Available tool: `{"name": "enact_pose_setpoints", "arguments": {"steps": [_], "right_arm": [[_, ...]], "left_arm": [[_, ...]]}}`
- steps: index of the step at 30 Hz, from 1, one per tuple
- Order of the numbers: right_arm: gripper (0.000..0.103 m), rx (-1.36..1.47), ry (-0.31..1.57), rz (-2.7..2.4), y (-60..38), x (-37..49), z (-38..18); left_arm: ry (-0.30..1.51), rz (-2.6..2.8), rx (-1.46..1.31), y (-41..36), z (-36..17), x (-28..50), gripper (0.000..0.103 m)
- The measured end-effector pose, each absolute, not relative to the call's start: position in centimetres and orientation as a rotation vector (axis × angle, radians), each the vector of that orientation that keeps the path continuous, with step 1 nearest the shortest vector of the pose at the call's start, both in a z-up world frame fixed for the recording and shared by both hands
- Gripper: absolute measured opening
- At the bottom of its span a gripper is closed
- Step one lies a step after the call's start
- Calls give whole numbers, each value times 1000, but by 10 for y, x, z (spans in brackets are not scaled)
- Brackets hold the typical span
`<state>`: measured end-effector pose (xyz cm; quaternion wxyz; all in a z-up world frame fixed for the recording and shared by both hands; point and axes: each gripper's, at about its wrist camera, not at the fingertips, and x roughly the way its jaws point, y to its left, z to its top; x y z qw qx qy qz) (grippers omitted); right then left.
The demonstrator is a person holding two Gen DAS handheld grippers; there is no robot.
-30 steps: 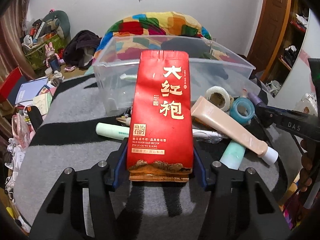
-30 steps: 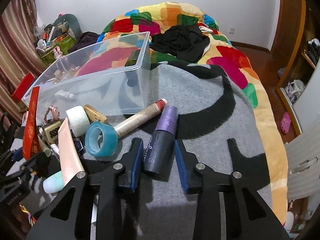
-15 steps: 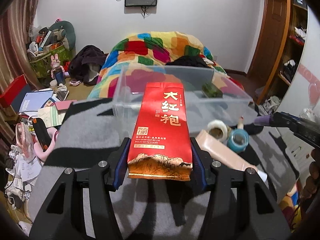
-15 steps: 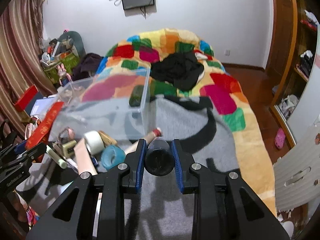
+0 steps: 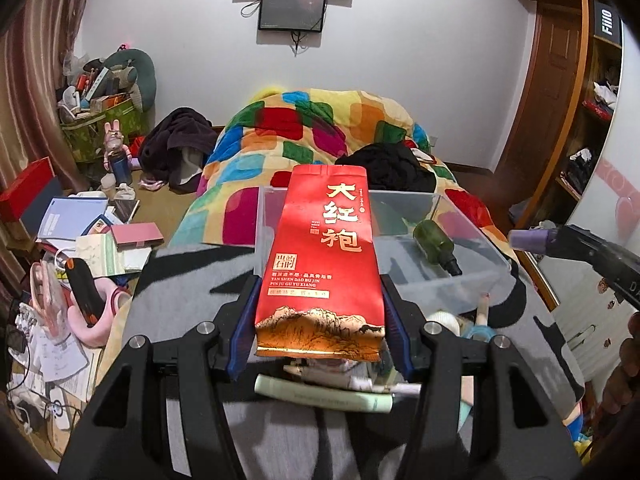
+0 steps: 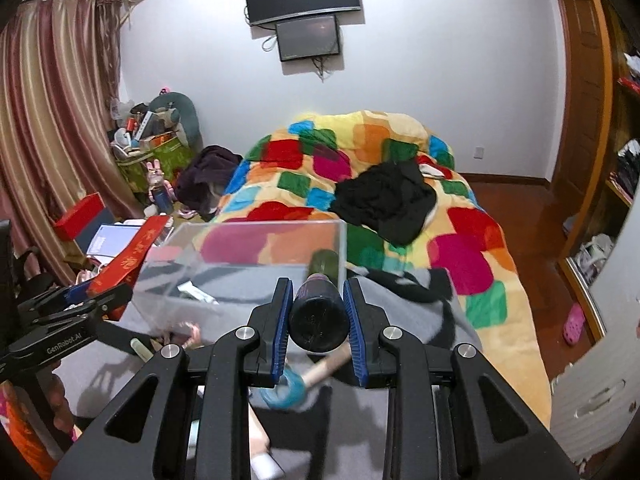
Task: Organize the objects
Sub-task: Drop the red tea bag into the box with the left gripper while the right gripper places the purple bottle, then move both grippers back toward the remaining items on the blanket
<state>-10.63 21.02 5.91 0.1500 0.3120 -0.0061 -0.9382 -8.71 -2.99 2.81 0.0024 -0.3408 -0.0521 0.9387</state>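
My left gripper [image 5: 320, 320] is shut on a red tea packet [image 5: 324, 256] with gold lettering, held upright in the air in front of the clear plastic bin [image 5: 472, 276]. My right gripper [image 6: 318, 312] is shut on a dark bottle with a purple cap [image 6: 318, 320], seen end-on, lifted beside the bin [image 6: 168, 276]. From the left wrist view the bottle's purple cap [image 5: 528, 238] pokes in from the right. A green bottle [image 5: 434, 242] lies inside the bin. The red packet [image 6: 128, 258] and the left gripper show at the left of the right wrist view.
On the grey-and-black blanket [image 5: 188, 276] below lie a pale green tube [image 5: 320, 394], tape rolls [image 5: 444, 320], a blue tape ring [image 6: 286, 390] and a beige tube [image 6: 324, 366]. A colourful quilt [image 6: 360, 160] with black clothing [image 6: 384, 200] lies behind. Clutter covers the floor at left [image 5: 80, 248].
Both grippers have risen off the blanket with their objects. The red packet and the purple-capped bottle now hang in the air, and the loose items lie lower in both views.
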Motion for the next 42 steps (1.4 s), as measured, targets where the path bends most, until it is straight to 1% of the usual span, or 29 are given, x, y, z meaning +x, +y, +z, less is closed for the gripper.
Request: {"name": "enact_pose_setpoints", "arguments": {"steps": [6, 12, 17, 24, 32, 34, 36, 39, 42], "right_arm": [[24, 919, 18, -2639, 180, -138, 49], [24, 1014, 37, -2548, 154, -175, 25], [24, 1097, 28, -2463, 141, -198, 3], [24, 1182, 74, -2421, 139, -205, -20], [24, 1217, 108, -2401, 142, -205, -23], [29, 1220, 129, -2396, 142, -203, -21], [40, 1205, 144, -2405, 143, -199, -18], [47, 1173, 172, -2425, 143, -192, -13], [51, 1152, 186, -2434, 146, -184, -8]], "left_arm": [[-114, 2920, -1129, -27, 25, -110, 56], [-86, 2862, -1227, -24, 12, -136, 56], [-71, 2842, -1254, -21, 6, -148, 56], [-45, 2826, -1266, -16, 5, -155, 56], [-25, 2794, -1312, -8, -3, -159, 59], [-13, 2794, -1303, -6, -1, -157, 64], [6, 2809, -1280, -3, 2, -152, 68], [36, 2834, -1233, 0, 10, -144, 71], [50, 2857, -1194, 0, 17, -135, 78]]}}
